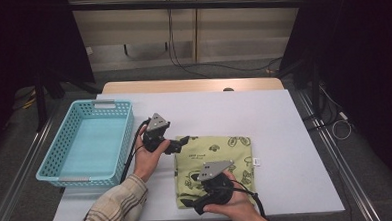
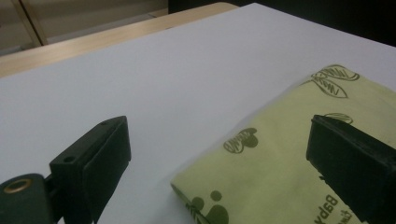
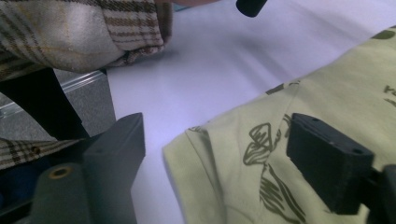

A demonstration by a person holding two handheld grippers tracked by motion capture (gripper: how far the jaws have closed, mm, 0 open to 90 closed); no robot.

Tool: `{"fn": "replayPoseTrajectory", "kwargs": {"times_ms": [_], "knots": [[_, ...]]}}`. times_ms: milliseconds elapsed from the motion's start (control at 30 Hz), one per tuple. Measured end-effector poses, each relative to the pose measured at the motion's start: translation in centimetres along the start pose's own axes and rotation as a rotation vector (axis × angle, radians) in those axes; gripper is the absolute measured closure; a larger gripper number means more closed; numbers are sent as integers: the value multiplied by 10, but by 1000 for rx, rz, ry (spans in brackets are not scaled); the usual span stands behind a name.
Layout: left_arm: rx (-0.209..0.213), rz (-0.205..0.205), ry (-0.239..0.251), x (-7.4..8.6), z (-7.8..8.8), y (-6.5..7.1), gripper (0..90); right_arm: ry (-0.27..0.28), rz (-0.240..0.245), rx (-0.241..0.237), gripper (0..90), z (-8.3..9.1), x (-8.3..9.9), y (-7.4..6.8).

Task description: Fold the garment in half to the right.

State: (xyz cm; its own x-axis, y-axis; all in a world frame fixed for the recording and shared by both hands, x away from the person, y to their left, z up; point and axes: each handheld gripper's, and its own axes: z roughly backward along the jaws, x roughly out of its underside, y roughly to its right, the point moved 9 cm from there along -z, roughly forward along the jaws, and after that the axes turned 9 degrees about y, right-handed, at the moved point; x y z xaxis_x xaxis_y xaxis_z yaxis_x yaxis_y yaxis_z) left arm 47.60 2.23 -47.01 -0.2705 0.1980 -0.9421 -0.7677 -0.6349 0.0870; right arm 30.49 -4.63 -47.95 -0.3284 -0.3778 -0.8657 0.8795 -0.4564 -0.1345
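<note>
A folded yellow-green cloth with dark leaf and animal prints lies flat on the white table. My left gripper sits at the cloth's far left corner. In the left gripper view the left gripper is open, with the cloth corner between its jaws, one jaw over the fabric and the other over bare table. My right gripper is at the cloth's near left corner. In the right gripper view the right gripper straddles the cloth edge, open, its pads apart from the fabric.
A turquoise plastic basket stands on the table's left side, nothing inside. A plaid sleeve comes in from the bottom left and a sleeve crosses the right gripper view. A wooden table edge runs behind. A small white tag lies at the cloth's right.
</note>
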Motion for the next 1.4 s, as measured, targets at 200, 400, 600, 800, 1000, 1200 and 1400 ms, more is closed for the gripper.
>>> {"fn": "replayPoseTrajectory", "kwargs": {"times_ms": [200,400,600,800,1000,1200,1400], "knots": [[-10,-16,-49,12,-5,-6,62,-26,22,-19,275,-15,-1,-3],[-8,-9,-60,14,-3,-6,60,-61,37,-21,293,-24,4,-3],[-12,-24,-54,13,-4,-2,61,-103,34,-32,320,-32,14,-4],[-10,-31,-65,14,-4,-3,62,-121,90,-41,362,-35,18,-4],[-16,-32,-69,15,-4,-6,62,-135,120,-31,410,-35,20,-12],[-23,-18,-74,18,-5,-8,64,-159,182,4,530,-34,21,-11],[-46,0,-84,20,-6,-15,52,-150,157,41,741,-32,20,-6]]}}
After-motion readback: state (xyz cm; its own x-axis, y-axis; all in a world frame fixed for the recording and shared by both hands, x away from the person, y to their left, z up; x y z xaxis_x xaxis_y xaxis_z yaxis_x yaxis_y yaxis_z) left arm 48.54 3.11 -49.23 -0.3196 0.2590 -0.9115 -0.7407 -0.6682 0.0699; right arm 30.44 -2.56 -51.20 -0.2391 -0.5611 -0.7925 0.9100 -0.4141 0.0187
